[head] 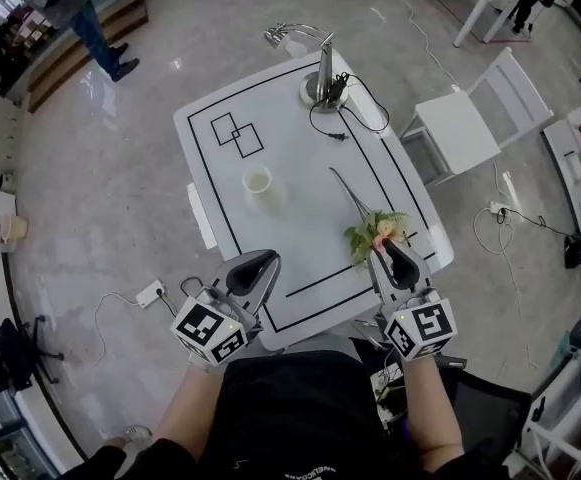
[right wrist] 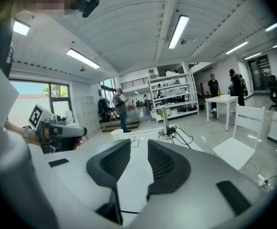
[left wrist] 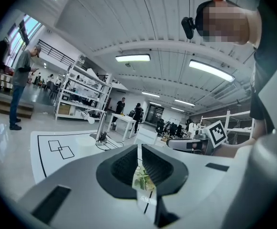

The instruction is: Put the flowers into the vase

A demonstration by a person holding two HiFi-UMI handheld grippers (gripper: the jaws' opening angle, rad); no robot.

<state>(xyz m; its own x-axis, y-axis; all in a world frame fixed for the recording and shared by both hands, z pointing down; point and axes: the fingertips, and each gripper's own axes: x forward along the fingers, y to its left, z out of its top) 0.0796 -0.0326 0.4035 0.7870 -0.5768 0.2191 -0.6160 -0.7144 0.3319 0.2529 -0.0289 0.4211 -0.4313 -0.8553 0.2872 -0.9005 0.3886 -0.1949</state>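
The flowers (head: 375,232), a small bunch with green leaves, pale blooms and a long thin stem, lie on the white table (head: 300,148) near its right front edge. A small white vase (head: 258,185) stands upright at the table's middle, also seen far off in the right gripper view (right wrist: 117,133). My right gripper (head: 382,251) sits just behind the blooms, jaws a little apart with nothing between them (right wrist: 138,147). My left gripper (head: 267,260) hovers at the table's front edge, shut and empty (left wrist: 139,151). The leaves (left wrist: 142,179) show beyond its jaws.
A metal stand (head: 323,80) with a black cable (head: 355,118) sits at the table's far edge. Black lines and two squares (head: 236,133) mark the tabletop. A white chair (head: 470,123) stands to the right. A power strip (head: 150,293) lies on the floor at the left.
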